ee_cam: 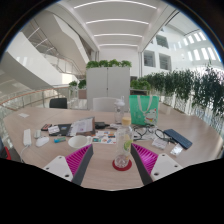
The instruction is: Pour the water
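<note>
A clear drinking glass point(122, 153) stands upright on a round red coaster point(122, 166) on the light wooden table point(100, 172). My gripper point(112, 148) is open and holds nothing. The glass stands between the fingers, nearer the right one, with a gap on each side. The left pink pad point(78, 158) and the right pink pad point(147, 157) lie low over the tabletop. A clear bottle-like thing point(126, 122) rises just behind the glass; I cannot tell it exactly. I cannot see any water level in the glass.
Beyond the fingers the table is cluttered: a green bag point(143, 105), papers and small boxes point(82, 127), a white object point(42, 141), a dark notebook point(178, 138). Chairs, a white cabinet with plants on top point(108, 80) and a hedge point(190, 90) stand further off.
</note>
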### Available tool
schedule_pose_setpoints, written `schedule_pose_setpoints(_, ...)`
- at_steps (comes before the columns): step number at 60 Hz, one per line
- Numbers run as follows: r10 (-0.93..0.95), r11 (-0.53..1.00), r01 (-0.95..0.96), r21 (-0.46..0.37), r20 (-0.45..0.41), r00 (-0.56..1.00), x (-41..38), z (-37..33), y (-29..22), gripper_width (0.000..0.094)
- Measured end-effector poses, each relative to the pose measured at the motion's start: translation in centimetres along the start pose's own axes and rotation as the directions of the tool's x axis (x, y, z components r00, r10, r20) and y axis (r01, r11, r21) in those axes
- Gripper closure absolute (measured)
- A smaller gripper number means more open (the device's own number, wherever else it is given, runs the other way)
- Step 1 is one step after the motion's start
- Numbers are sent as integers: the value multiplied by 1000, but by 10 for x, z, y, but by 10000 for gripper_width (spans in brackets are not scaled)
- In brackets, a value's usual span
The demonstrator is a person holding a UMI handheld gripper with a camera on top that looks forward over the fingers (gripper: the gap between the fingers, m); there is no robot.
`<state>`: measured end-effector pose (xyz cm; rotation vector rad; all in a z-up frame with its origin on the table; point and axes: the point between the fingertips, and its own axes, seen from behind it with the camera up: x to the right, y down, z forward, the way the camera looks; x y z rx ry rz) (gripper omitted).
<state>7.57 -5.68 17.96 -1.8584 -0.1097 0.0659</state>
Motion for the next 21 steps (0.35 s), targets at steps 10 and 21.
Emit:
schedule_pose_setpoints(10, 64, 998, -64, 2, -70, 995, -38, -94, -29, 92)
schedule_pose_setpoints(21, 110, 994, -111, -7, -93, 990, -74, -182, -58, 95)
